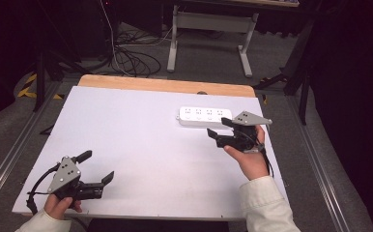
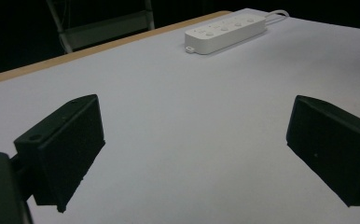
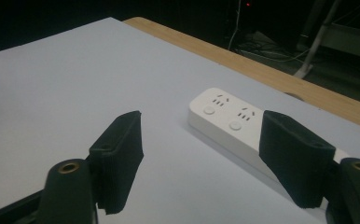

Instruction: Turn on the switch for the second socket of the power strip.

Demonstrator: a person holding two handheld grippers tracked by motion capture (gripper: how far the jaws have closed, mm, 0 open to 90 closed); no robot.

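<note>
- White power strip (image 1: 205, 116) is lying at the far right of the white surface (image 1: 141, 145), with nothing blocking it.
- Its cord is showing in the left gripper view — trailing off its far end.
- Right tool (image 1: 222, 127) is hovering just beside the strip, jaws spread, empty.
- Left tool (image 1: 96, 166) is sitting near the front-left corner — jaws wide, empty.

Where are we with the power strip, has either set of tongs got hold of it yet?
Nothing looks done yet: the power strip lies flat on the white board, ungripped. In hand: the right tongs are open just in front of its near edge, one jaw overlapping it in the right gripper view. Left: closing on the strip. The left tongs sit open near the board's front corner, holding nothing.
</note>
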